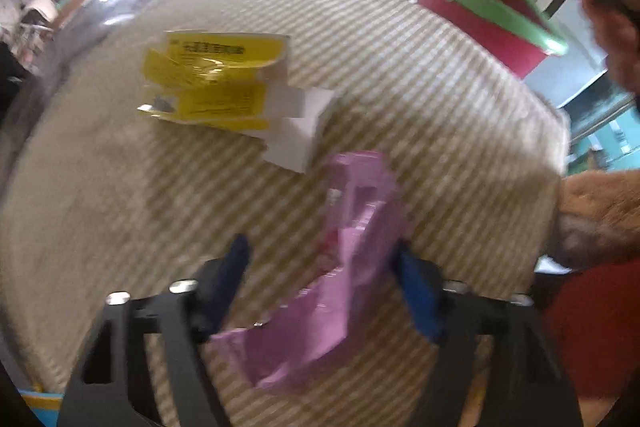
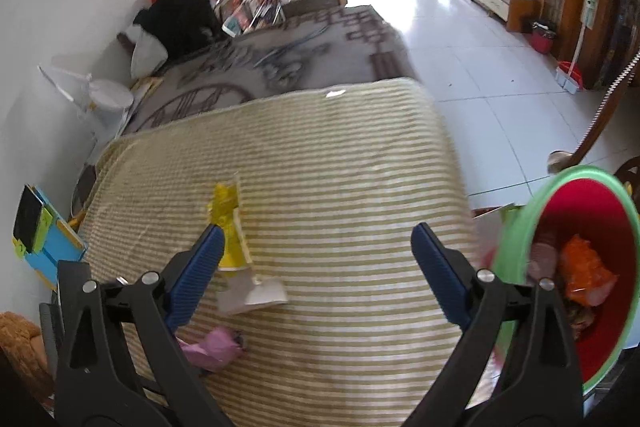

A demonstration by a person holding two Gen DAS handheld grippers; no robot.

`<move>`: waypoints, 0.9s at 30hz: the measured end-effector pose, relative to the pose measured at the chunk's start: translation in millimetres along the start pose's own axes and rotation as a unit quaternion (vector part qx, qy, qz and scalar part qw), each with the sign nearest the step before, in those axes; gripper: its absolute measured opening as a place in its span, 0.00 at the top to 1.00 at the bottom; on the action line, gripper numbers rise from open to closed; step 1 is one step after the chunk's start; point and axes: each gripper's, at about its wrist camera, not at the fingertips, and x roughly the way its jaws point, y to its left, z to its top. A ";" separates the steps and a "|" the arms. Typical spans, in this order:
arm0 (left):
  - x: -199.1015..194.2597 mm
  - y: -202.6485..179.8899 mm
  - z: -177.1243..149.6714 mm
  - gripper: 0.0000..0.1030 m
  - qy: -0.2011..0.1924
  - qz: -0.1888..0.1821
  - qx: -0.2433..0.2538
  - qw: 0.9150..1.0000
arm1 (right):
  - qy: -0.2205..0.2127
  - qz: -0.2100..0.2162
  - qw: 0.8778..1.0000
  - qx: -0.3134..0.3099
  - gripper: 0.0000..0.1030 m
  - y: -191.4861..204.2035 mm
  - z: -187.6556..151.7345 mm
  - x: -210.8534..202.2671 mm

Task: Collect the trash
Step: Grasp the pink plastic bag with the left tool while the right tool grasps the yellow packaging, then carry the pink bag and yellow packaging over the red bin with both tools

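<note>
A crumpled pink wrapper (image 1: 352,251) lies on the striped tablecloth (image 1: 120,207), between the blue pads of my open left gripper (image 1: 324,267), nearer the right pad; I cannot tell if they touch. It also shows in the right wrist view (image 2: 216,347). A flattened yellow and white box (image 1: 224,87) lies further on, also in the right wrist view (image 2: 236,251). A red bin with a green rim (image 1: 488,7) stands off the table's far right. My right gripper (image 2: 316,259) is open and empty over the cloth, the bin (image 2: 580,267) at its right holding orange and brown scraps.
A brown plush toy (image 1: 600,211) sits at the table's right edge. A blue box (image 2: 44,247) stands off the table's left side. Beyond the table lie a grey patterned rug (image 2: 280,63), clutter along the wall and tiled floor.
</note>
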 end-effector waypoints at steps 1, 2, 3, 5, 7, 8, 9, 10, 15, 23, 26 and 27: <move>-2.6 2.0 -0.7 0.60 -0.007 -0.010 -0.005 1.000 | 0.008 0.000 1.000 -0.003 0.10 8.8 0.1 9.1; -4.0 5.1 -3.3 0.73 -0.012 -0.015 -0.010 1.000 | 0.013 -0.001 1.000 -0.005 0.10 15.5 -0.5 15.5; -8.6 11.5 -4.7 0.83 -0.022 -0.020 -0.024 0.999 | 0.020 -0.001 1.000 -0.011 0.10 24.4 0.1 25.0; -16.4 25.9 -10.6 0.84 -0.039 -0.018 -0.062 0.997 | 0.030 -0.008 0.999 -0.021 0.10 34.9 1.1 39.8; -26.5 50.0 -16.7 0.85 -0.059 -0.017 -0.117 0.991 | 0.047 -0.020 0.998 -0.031 0.10 46.6 2.3 59.8; -31.3 61.3 -20.1 0.85 -0.067 -0.014 -0.141 0.988 | 0.053 -0.019 0.998 -0.033 0.10 51.4 2.8 67.8; -35.4 70.5 -24.1 0.85 -0.073 -0.010 -0.159 0.985 | 0.063 -0.017 0.997 -0.033 0.10 56.9 3.4 78.4; -42.2 81.8 -29.6 0.85 -0.082 -0.002 -0.183 0.980 | 0.069 -0.015 0.997 -0.034 0.10 61.0 4.0 85.6; -63.1 125.1 -44.0 0.85 -0.111 0.023 -0.251 0.961 | 0.096 -0.001 0.995 -0.009 0.10 73.5 4.4 116.5; -78.0 144.1 -48.7 0.85 -0.135 0.037 -0.284 0.948 | 0.110 0.015 0.993 0.041 0.35 83.3 12.9 147.3; -84.5 144.1 -44.4 0.85 -0.142 0.042 -0.288 0.946 | 0.110 0.014 0.993 0.040 0.66 85.5 10.0 146.7; -87.7 146.8 -42.9 0.85 -0.144 0.045 -0.288 0.946 | 0.102 0.011 0.994 0.039 0.68 86.3 9.7 141.2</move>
